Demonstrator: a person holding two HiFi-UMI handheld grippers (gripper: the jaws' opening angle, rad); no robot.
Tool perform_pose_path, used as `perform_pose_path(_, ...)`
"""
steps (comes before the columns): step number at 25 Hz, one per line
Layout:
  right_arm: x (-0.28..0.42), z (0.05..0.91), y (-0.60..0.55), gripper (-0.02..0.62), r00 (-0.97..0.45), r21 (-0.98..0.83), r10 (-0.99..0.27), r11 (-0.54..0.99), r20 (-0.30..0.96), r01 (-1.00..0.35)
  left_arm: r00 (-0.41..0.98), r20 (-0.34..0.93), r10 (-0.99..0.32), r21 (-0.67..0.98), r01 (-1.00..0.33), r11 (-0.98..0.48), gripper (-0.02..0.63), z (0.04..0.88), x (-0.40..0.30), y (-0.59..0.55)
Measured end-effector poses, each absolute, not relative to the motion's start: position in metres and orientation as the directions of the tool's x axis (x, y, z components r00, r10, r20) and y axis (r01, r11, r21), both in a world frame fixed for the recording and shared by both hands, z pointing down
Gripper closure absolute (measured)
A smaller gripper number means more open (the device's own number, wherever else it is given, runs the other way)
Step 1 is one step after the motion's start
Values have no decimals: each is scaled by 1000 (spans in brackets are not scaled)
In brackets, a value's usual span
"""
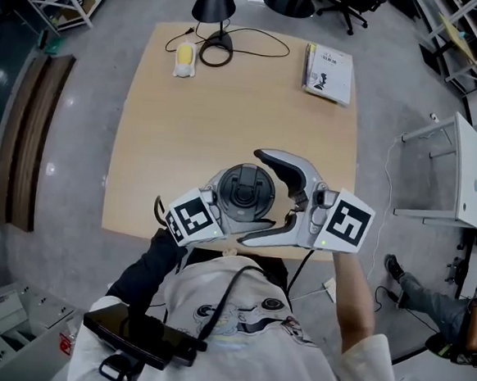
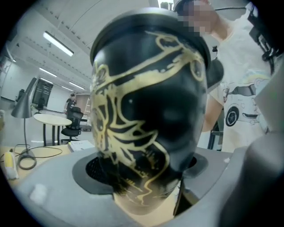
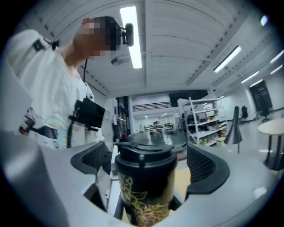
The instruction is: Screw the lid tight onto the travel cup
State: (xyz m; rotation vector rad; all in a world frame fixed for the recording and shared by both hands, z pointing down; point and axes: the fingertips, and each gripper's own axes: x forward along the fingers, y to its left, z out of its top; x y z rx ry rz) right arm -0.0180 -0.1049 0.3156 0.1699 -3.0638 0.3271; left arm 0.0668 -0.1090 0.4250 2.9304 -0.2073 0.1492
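A black travel cup with gold line art (image 2: 151,115) stands near the front edge of the wooden table (image 1: 168,139). Its black lid (image 1: 245,188) sits on top. My left gripper (image 1: 239,202) comes in from the lower left and is shut on the cup's body; in the left gripper view the cup fills the space between the pads (image 2: 93,170). My right gripper (image 1: 249,196) reaches in from the right, and its open jaws stand on either side of the lid (image 3: 144,153), with a gap showing at each pad (image 3: 202,166).
At the table's far edge stand a black desk lamp (image 1: 215,3) with its cable, a yellow-and-white object (image 1: 184,58) and a booklet (image 1: 328,72). A white rack (image 1: 445,173) stands on the floor to the right. The cup is close to the front edge.
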Motion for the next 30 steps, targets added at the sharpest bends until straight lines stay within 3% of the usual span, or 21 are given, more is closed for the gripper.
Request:
perform_pose_path(3,-13,308,-77,25,-975,-260,209,948,69,184,992,111,65,146,48,-988,199,418,65,-72)
perform_pose_path(6,-5,304,-44,36,-828,-265,553,815,92,515,953,136,270,126,253,-959,199,411,83,-39)
perform_pose_path(9,2,305,-23,84,-680,-224,723,687,123,691,926,127,357,138,339,-930,199,407,97,-21)
perform_pose_path(12,0,313,-26,109,-723,-236,673,736,154,635,946,117,304,149,285,-947,201,411,95,-28)
perform_pose_path(16,-16,323,-48,109,-898,-176,393,915,197,362,977,141,160,128,142,-982,201,420,85,-51)
perform_pose_path(18,-24,316,-56,109,-961,-148,233,966,153,210,983,142,118,114,102,-988,201,419,81,-57)
perform_pose_path(21,-28,312,-62,109,-987,-148,109,985,122,90,988,125,90,111,76,-991,202,414,78,-60)
perform_pose_path(26,-26,312,-69,110,-990,-167,82,984,115,63,989,140,51,123,34,-992,202,417,77,-69)
perform_pose_path(30,-7,303,-39,38,-911,-247,402,896,95,369,959,44,281,184,269,-945,201,398,80,-32)
